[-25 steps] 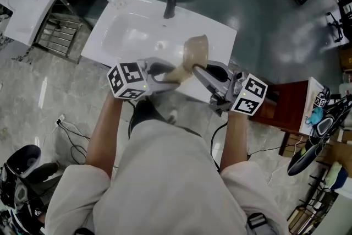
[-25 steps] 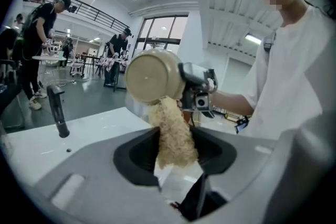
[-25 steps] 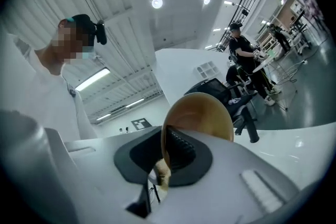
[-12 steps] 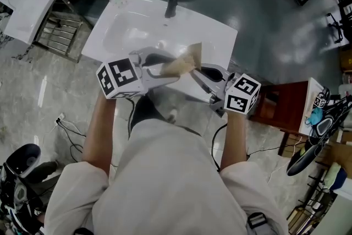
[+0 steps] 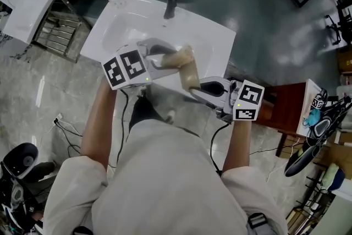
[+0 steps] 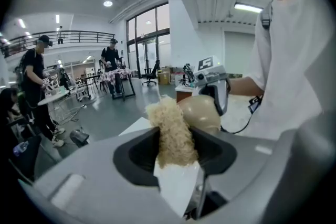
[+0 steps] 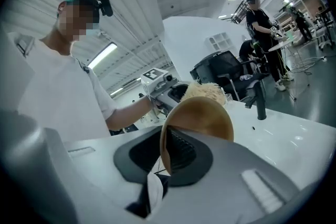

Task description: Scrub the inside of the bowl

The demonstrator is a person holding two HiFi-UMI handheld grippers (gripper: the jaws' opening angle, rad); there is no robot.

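Tan bowl (image 5: 191,71) now sits lower, beside the scrubber (image 5: 169,61).

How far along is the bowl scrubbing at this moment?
Done: the right gripper is shut on the bowl at its rim, and the left gripper is shut on the scrubber, both over the sink. In hand: the scrubber meets the bowl near its far rim. Left: probably most of the scrubbing; no suds or water show, and the inside's cleanliness cannot be judged.
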